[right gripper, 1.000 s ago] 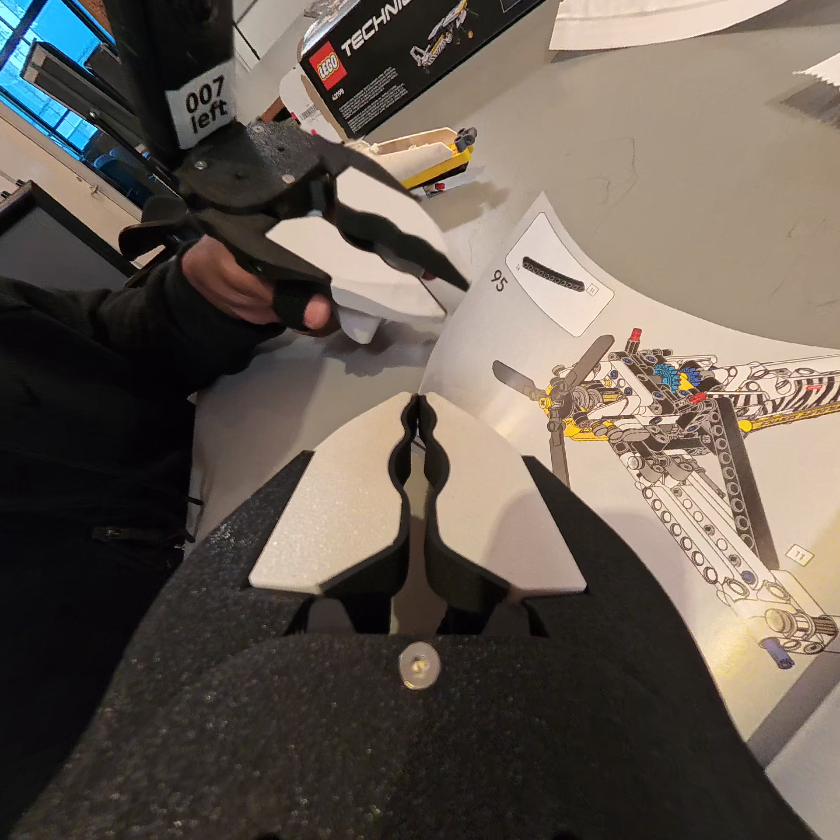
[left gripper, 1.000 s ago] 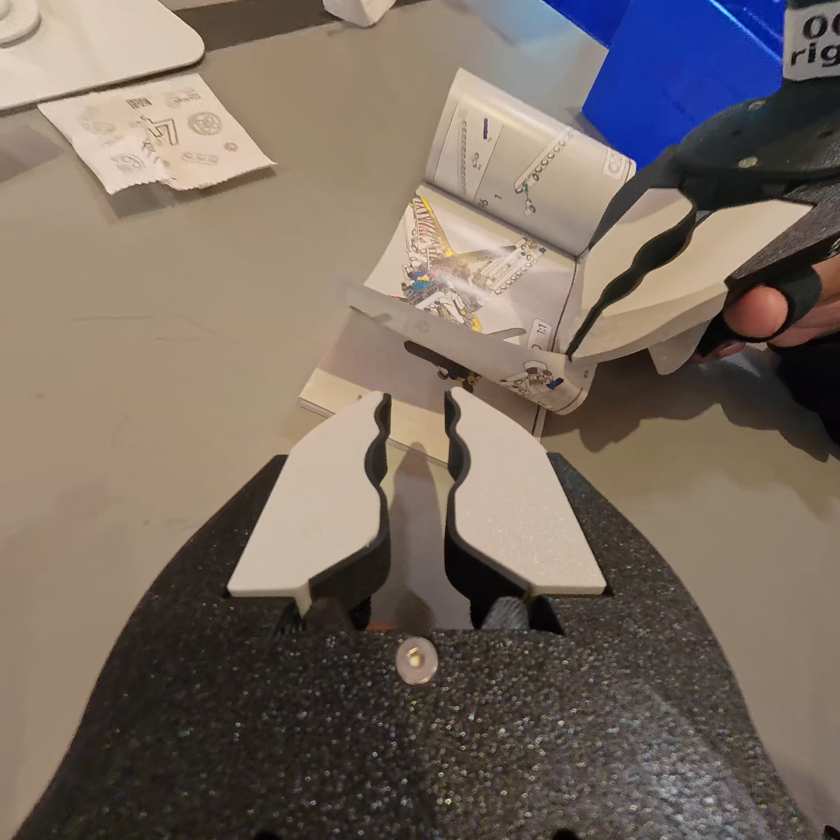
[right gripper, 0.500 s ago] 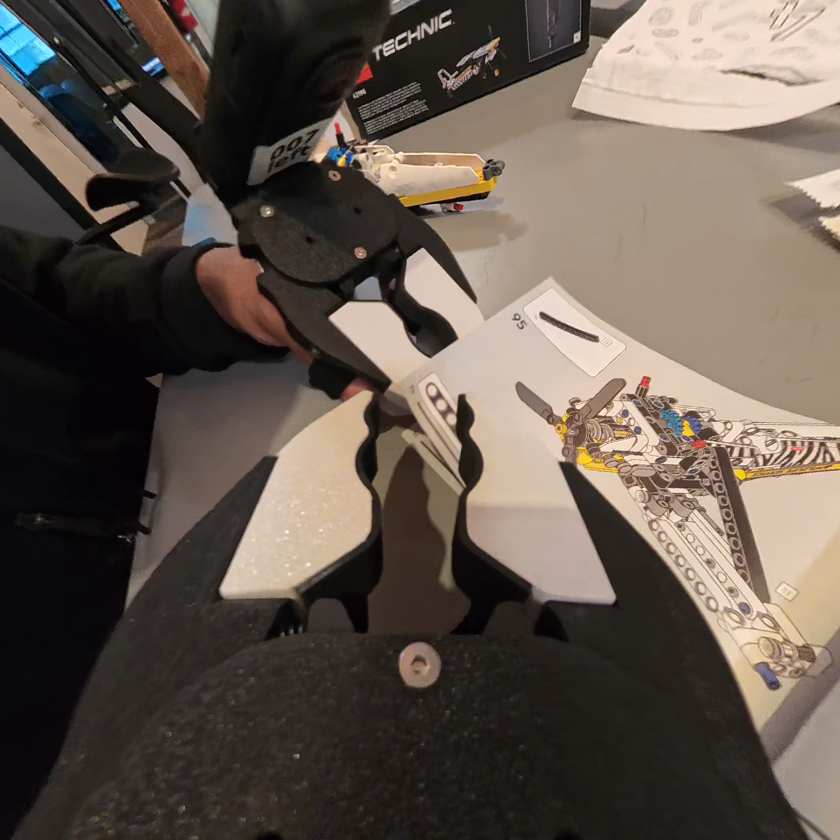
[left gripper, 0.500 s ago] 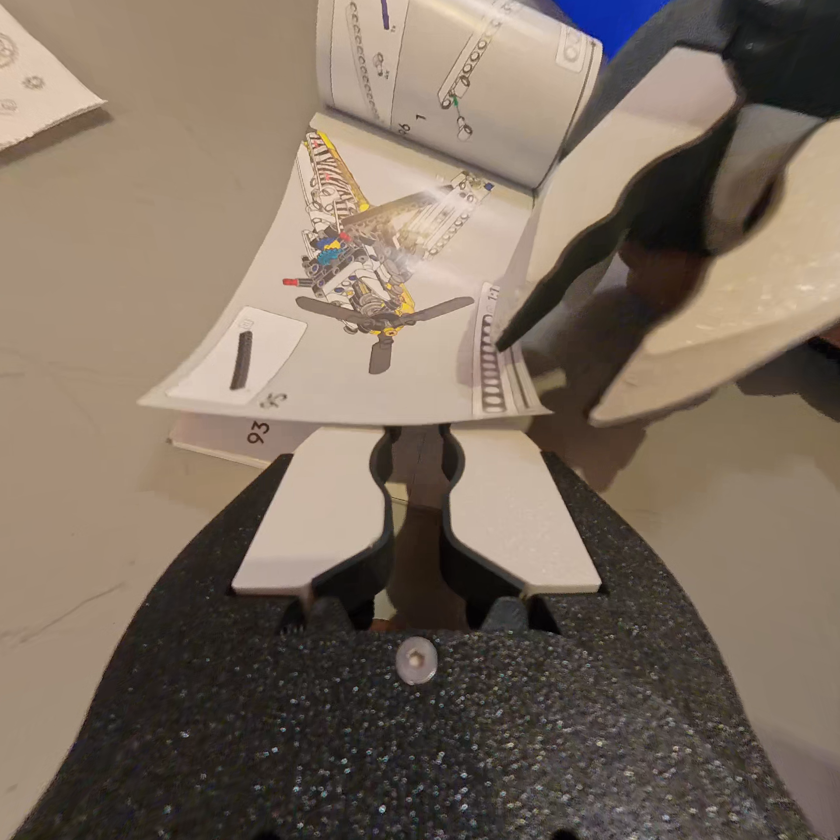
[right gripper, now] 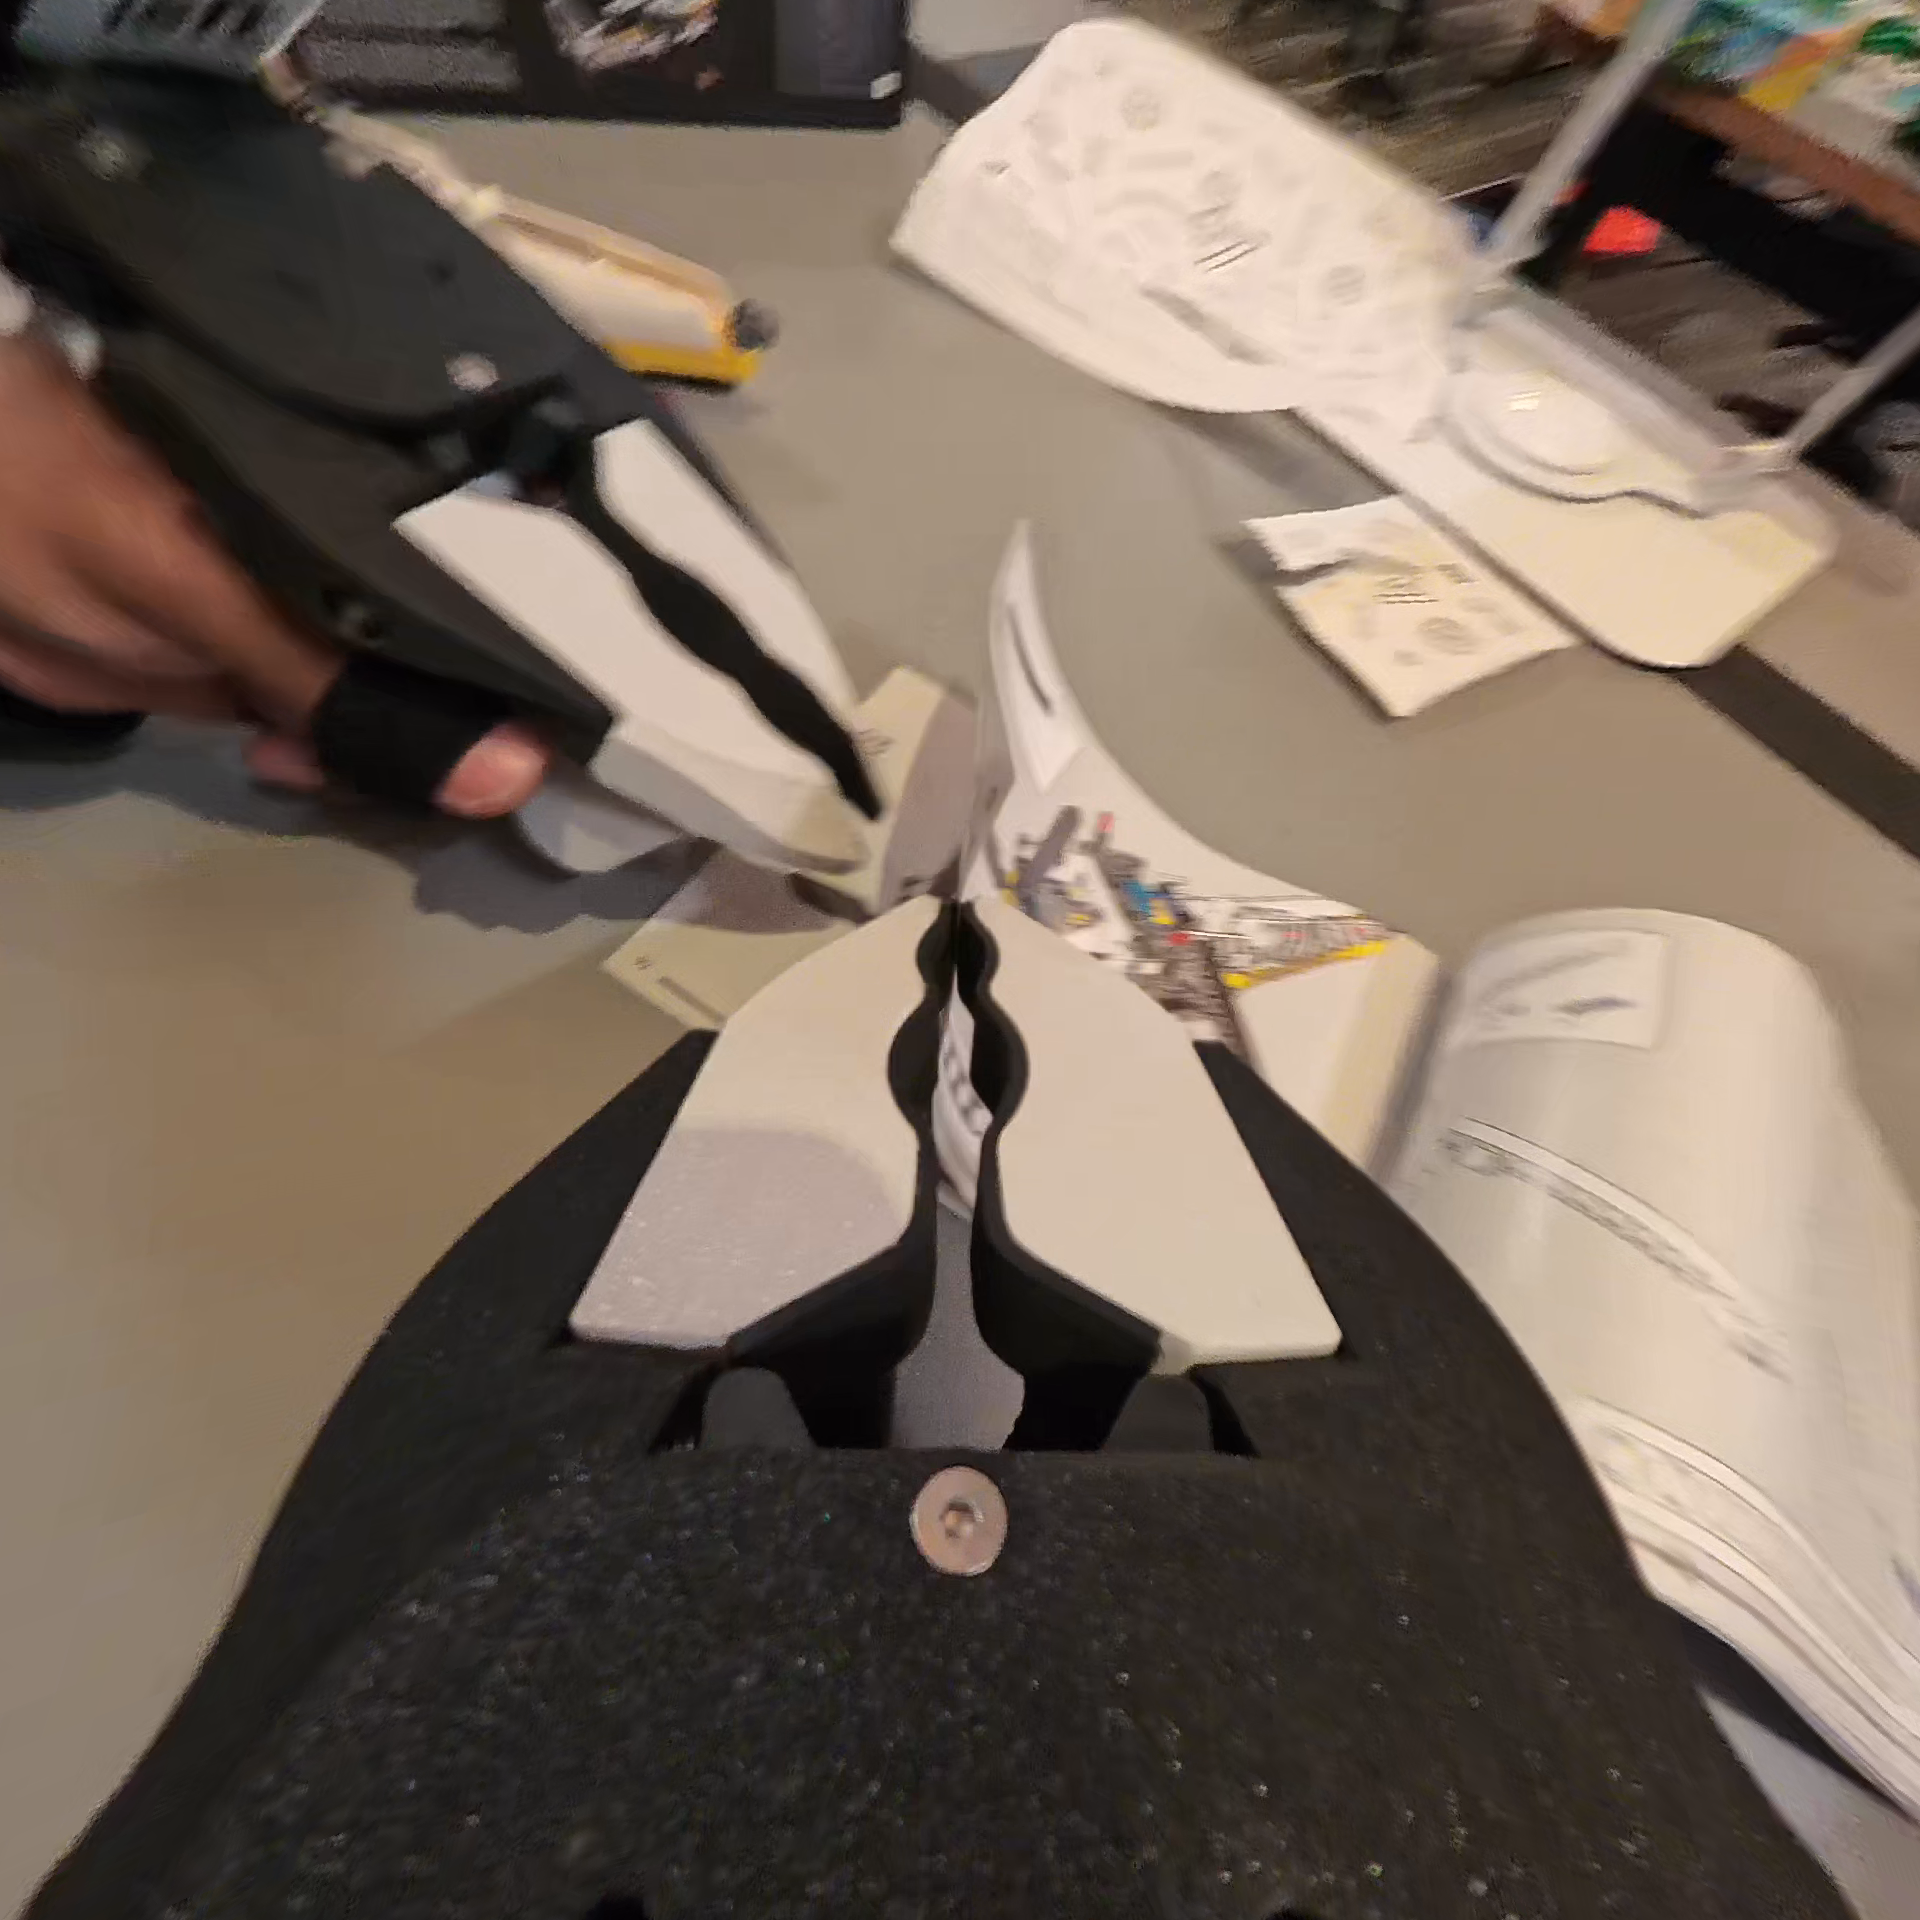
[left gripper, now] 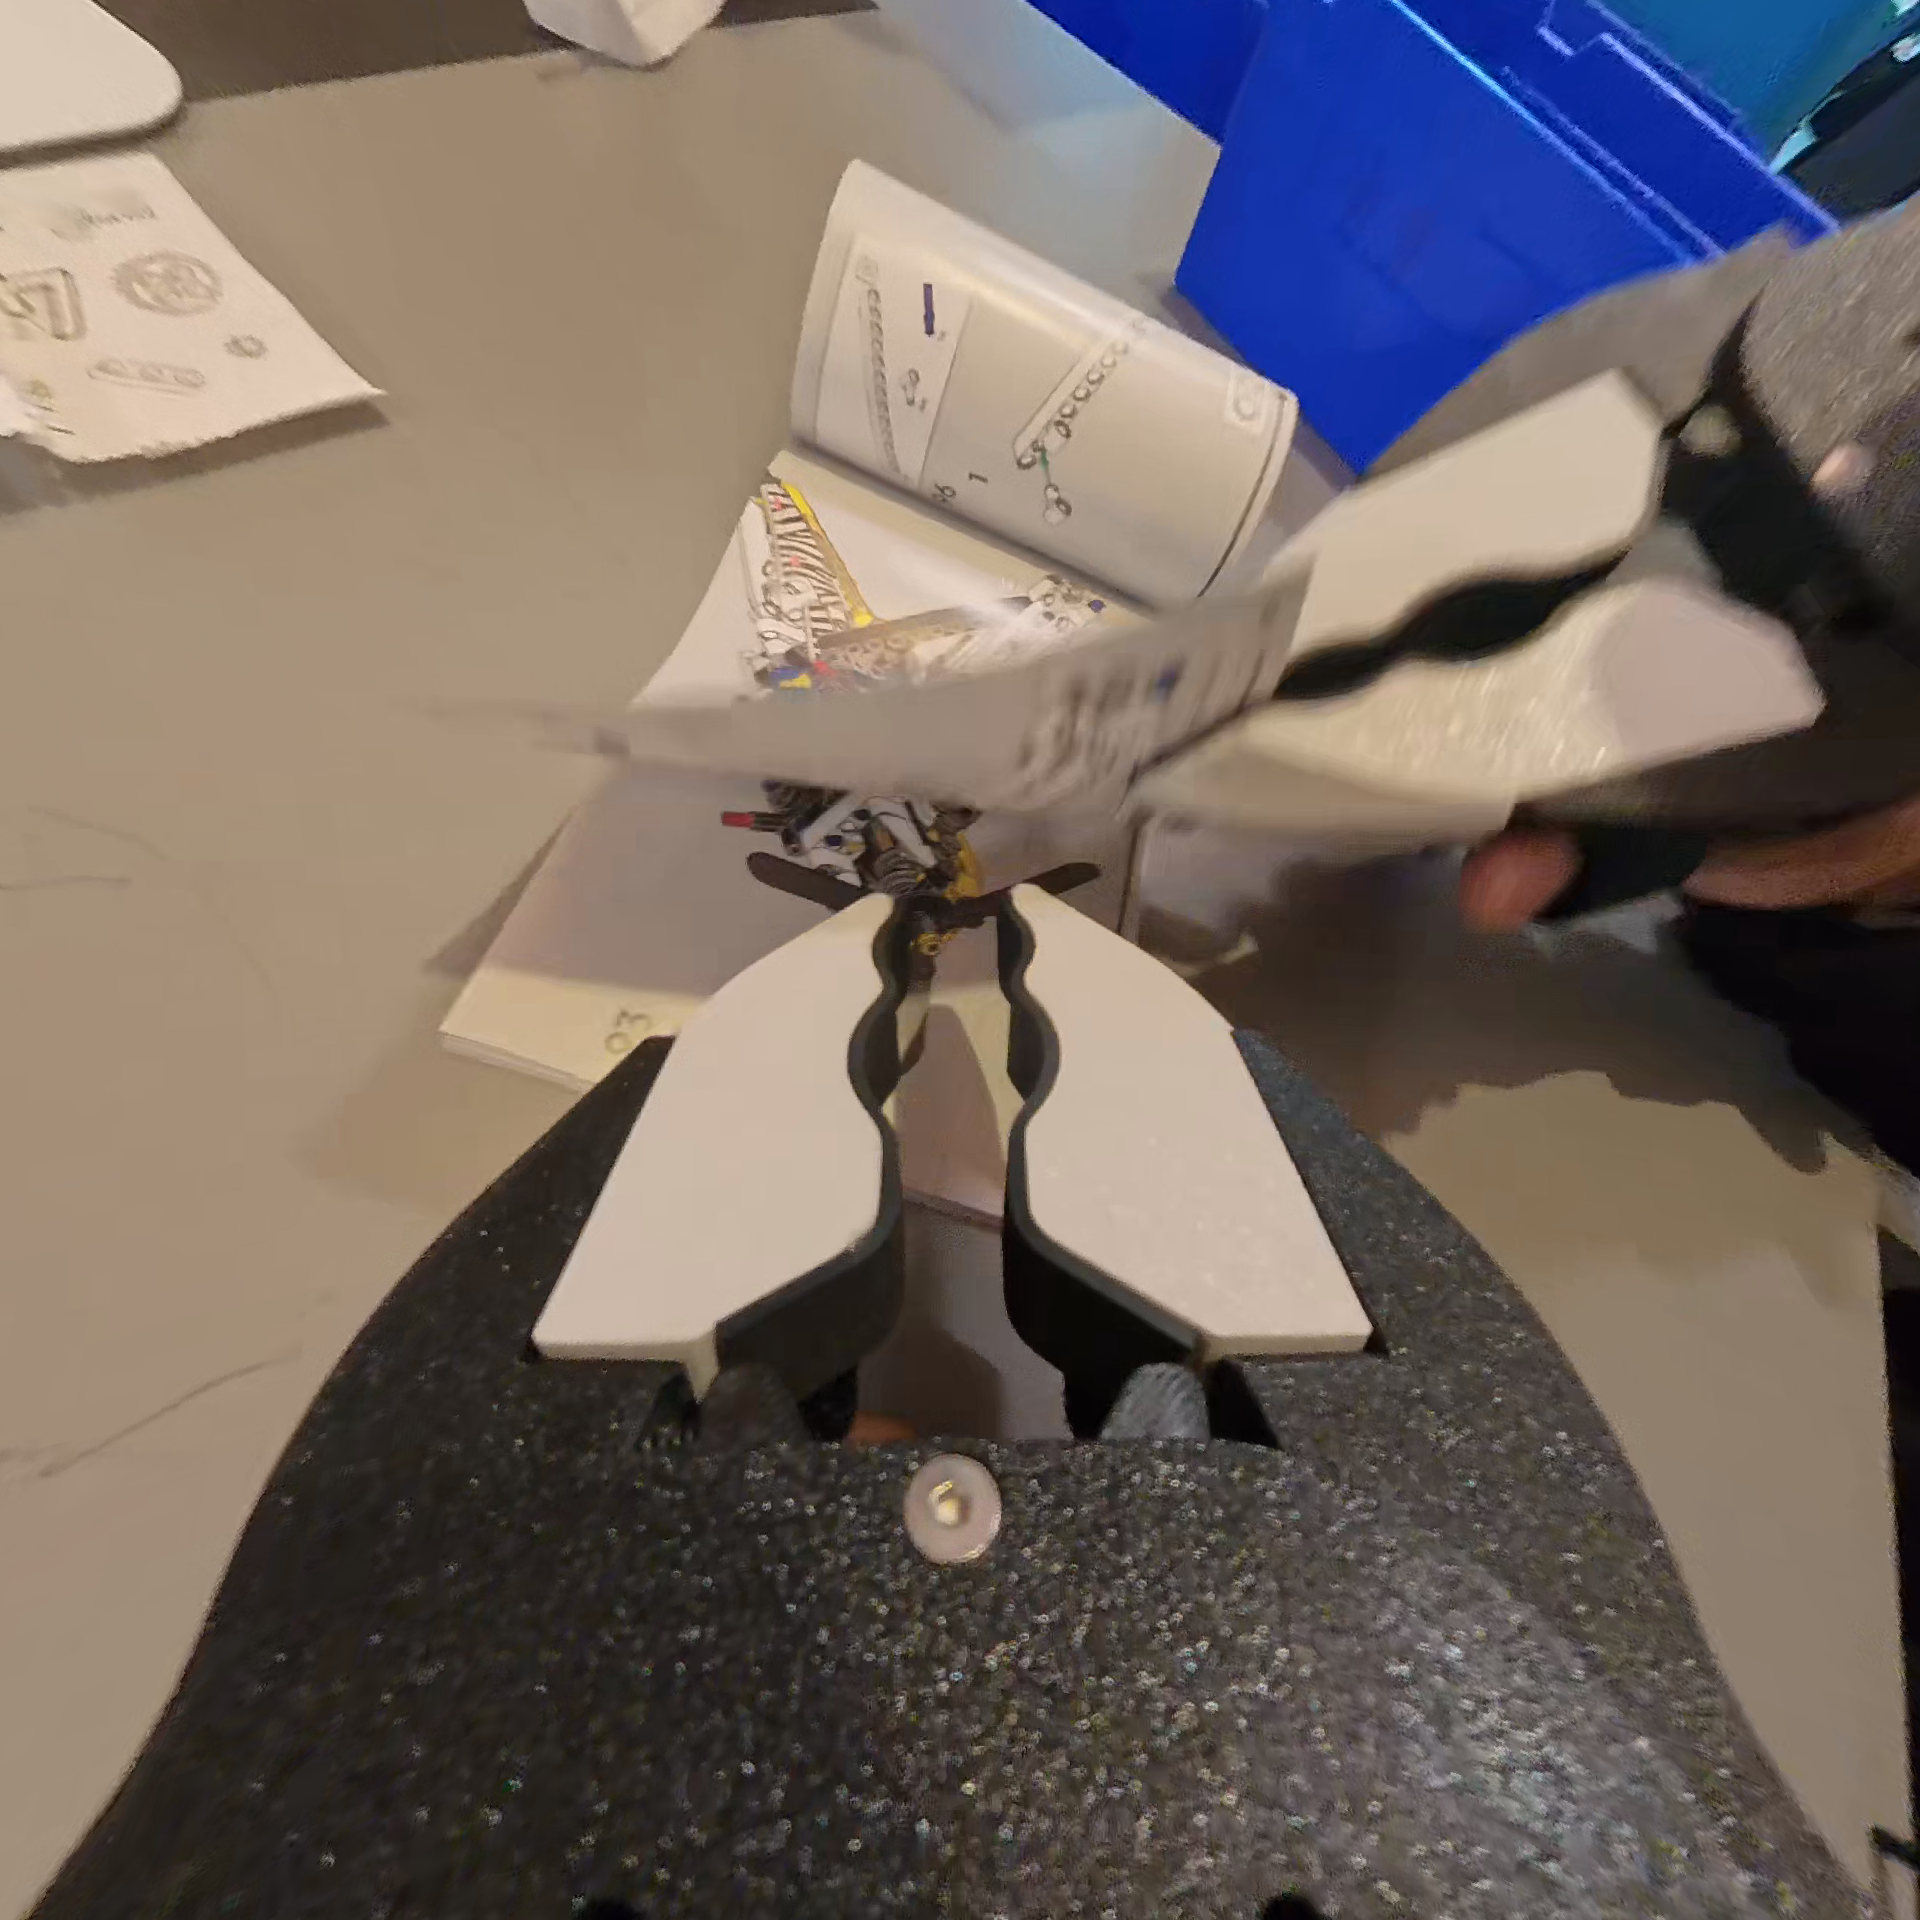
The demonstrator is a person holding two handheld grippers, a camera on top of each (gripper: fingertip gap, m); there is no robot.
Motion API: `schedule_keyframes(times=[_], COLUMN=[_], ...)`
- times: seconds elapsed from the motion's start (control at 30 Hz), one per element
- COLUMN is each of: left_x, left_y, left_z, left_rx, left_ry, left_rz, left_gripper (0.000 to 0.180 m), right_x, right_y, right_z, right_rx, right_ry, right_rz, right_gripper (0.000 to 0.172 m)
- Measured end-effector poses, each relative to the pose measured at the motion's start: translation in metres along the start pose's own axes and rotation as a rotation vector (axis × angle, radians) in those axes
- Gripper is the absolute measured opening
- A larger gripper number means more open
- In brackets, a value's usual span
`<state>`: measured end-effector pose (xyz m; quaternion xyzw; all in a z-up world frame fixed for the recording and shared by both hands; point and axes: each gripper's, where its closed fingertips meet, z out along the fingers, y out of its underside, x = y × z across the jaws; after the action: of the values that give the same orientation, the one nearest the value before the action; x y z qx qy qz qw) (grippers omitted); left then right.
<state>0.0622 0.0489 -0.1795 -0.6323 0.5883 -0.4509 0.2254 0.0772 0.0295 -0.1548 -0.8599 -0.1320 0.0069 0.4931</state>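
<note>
Grey counter (left gripper: 312,727) is carrying an open instruction booklet (left gripper: 1039,416), and both pairs of tongs are working over it. The right tongs (right gripper: 954,914) are pressing together on the edge of one loose page (right gripper: 1049,727), which is standing up curved between the white fingers (right gripper: 1101,1122), a strip of it showing in the narrow slit. In the left wrist view that same page (left gripper: 883,727) is hanging blurred across the booklet, pinched at its right corner by the right tongs (left gripper: 1288,675). The left tongs (left gripper: 945,914) are hovering slightly spread just over the lower printed page, where a drawing of a propeller model is showing; nothing is lying between their pads. A person's hand (right gripper: 125,582) is gripping the left tool. As for containers, a blue bin (left gripper: 1455,229) is standing behind the booklet, its inside hidden from here, and a dark cardboard box (right gripper: 707,52) is sitting at the far edge, closed as far as I can tell. Near it a white and yellow model (right gripper: 644,301) is lying on the counter, and torn white paper sheets (left gripper: 177,332) are lying flat to the side, with a larger printed sheet (right gripper: 1174,218) farther off.
</note>
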Motion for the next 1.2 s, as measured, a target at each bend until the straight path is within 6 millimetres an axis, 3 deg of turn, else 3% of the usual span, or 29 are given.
schedule_keyframes(times=[0.17,0.3,0.43,0.53,0.67,1.0,1.2], left_x=[-0.006,0.004,0.016,0.018,0.017,0.014,0.014], left_y=[0.009,0.018,0.027,0.036,0.038,0.039,0.04], left_z=[-0.005,-0.003,0.001,0.005,0.005,0.005,0.005], left_rx=[-0.035,-0.086,-0.132,-0.189,-0.203,-0.219,-0.227], left_ry=[-0.07,-0.08,-0.087,-0.103,-0.1,-0.088,-0.078], left_rz=[0.106,0.228,0.384,0.459,0.443,0.4,0.382], left_gripper=[0.021,0.027,0.029,0.029,0.028,0.027,0.027], right_x=[0.08,0.144,0.18,0.194,0.207,0.201,0.205], right_y=[-0.005,0.015,0.051,0.082,0.099,0.066,0.068], right_z=[-0.042,-0.076,-0.091,-0.096,-0.105,-0.143,-0.159], right_rx=[-0.057,-0.315,-0.602,-0.791,-0.892,-0.826,-0.855], right_ry=[0.324,0.633,0.768,0.788,0.807,0.879,0.912], right_rz=[0.033,-0.031,-0.023,0.018,0.06,0.01,-0.023], right_gripper=[0.0,0.0,0.0,0.001,0.012,0.027,0.028])
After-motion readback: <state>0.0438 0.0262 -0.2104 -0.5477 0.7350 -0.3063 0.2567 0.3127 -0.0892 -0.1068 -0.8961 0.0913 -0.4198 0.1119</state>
